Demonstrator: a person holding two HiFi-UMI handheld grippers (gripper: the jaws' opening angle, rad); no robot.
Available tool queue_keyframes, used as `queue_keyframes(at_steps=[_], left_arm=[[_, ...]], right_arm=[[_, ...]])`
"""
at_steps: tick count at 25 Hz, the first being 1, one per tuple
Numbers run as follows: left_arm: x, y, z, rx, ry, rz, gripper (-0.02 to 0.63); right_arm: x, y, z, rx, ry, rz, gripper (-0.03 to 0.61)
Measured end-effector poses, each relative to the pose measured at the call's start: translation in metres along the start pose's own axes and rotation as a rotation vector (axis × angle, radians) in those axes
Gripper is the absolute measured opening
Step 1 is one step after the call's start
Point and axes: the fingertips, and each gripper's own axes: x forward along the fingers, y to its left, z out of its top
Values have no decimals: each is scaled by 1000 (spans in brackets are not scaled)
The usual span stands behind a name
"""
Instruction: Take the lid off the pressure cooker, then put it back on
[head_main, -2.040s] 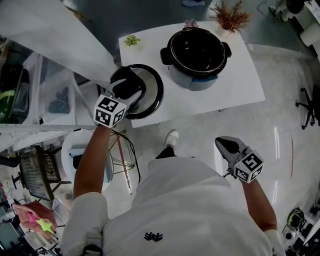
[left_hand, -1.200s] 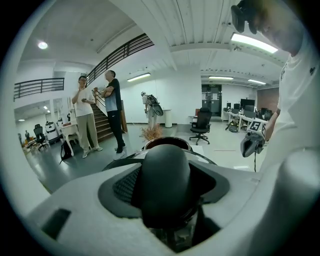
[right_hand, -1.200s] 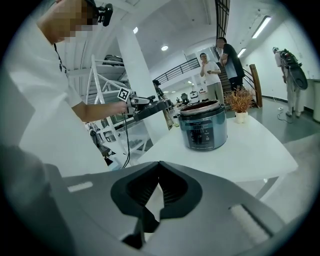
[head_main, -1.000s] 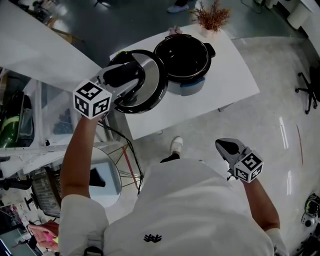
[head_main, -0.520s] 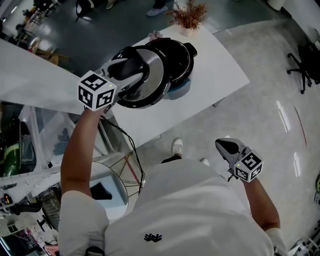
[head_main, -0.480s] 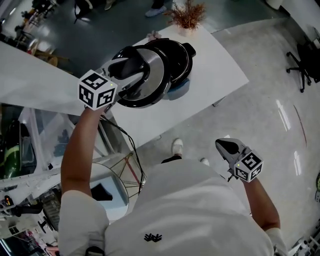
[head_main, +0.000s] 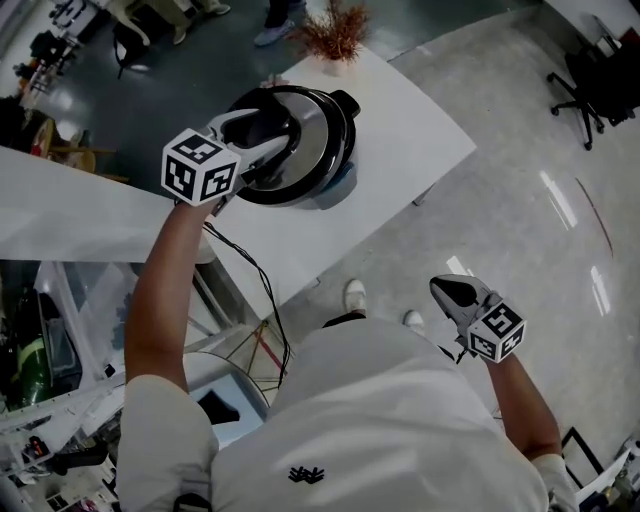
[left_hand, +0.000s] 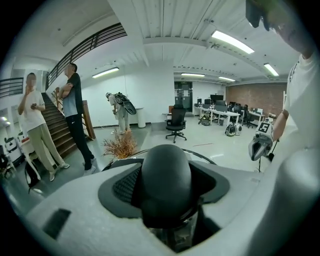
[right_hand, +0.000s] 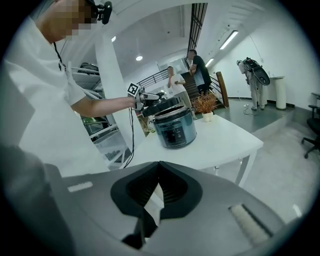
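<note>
Holding lid (head_main: 305, 150) above cooker (head_main: 338, 182), left gripper (head_main: 262, 122) clamped on knob (left_hand: 165, 175); right gripper (head_main: 452, 292) closed empty, well clear. Removal looks done, seating not yet.

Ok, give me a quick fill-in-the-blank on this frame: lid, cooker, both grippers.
1. The left gripper grips the lid by its black ____.
2. The right gripper, away from the table, holds ____.
3. The pressure cooker stands on a ____ table.
Missing: knob; nothing; white.
</note>
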Motion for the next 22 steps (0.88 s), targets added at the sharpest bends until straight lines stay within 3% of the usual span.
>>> queue_keyframes(at_steps=[12,22], left_arm=[[43,20,-4,17,33,-36,287],[57,22,-15,13,43,-69,287]], right_arm=[[-14,-7,-6,45,-13,-90,14],[-15,-10,-5,58,-9,-114,14]])
